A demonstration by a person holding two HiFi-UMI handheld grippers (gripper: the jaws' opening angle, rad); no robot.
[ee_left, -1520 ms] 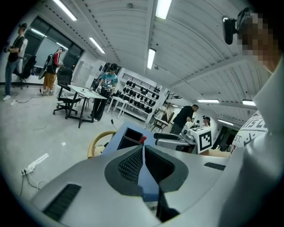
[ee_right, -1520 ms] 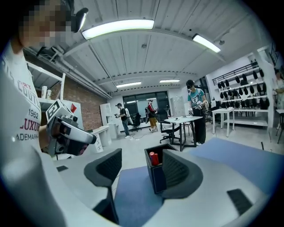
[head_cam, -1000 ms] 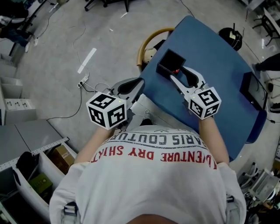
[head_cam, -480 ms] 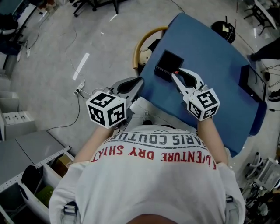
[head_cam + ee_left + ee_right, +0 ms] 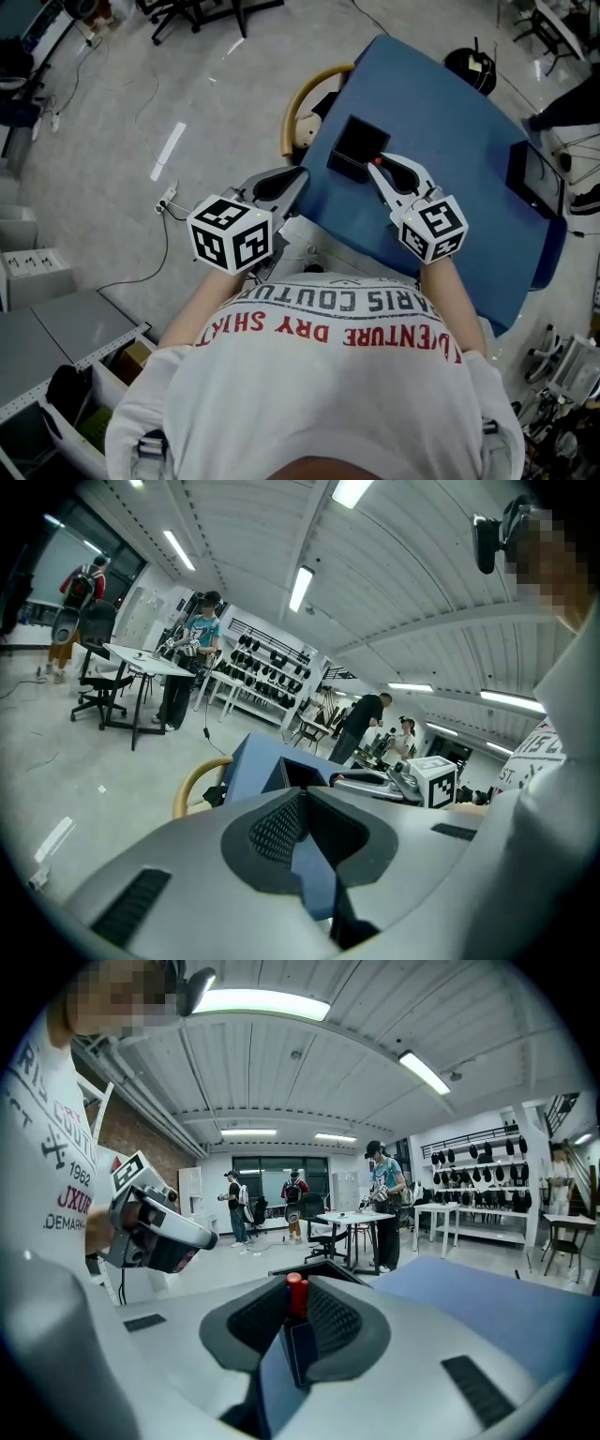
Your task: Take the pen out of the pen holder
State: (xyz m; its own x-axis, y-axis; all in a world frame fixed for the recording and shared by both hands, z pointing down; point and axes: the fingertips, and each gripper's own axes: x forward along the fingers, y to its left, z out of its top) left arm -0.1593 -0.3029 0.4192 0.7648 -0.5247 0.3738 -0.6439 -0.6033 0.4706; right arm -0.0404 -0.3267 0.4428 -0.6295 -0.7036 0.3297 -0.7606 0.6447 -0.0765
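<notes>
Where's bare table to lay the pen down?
Bare blue table between the pen holder and the black object at the right edge. Crowded at the holder: right gripper jaws closing on the red pen.

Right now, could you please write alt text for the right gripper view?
The jaws of the right gripper are closing on the cap of a red pen at a black pen holder on a blue table. The left gripper shows at left.

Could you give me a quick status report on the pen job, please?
Right gripper closing on the pen, red top between jaws. Pen in the pen holder, not yet out. Left gripper shut, empty, beside the table. Nothing in the way.
</notes>
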